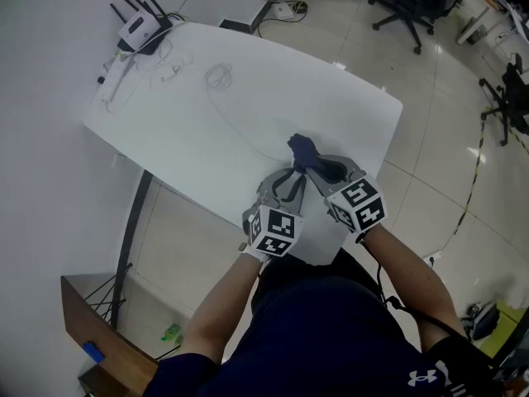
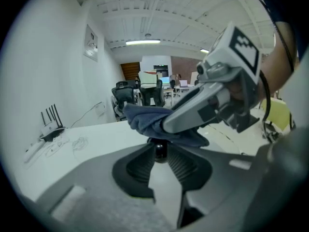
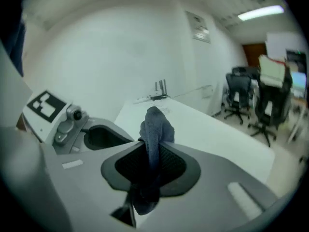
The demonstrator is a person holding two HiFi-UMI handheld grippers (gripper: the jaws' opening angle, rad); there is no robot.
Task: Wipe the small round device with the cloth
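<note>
My left gripper [image 1: 289, 180] pinches the device [image 2: 160, 150] over the tabletop's [image 1: 248, 106] near edge. My right gripper [image 3: 152, 153] clamps the cloth [image 3: 155, 127] just above it. I'd hold the left steady and drag the cloth lightly across, so the device isn't knocked loose.

White table [image 1: 273, 89]; router [image 1: 140, 28], cable [image 1: 219, 76] atop
</note>
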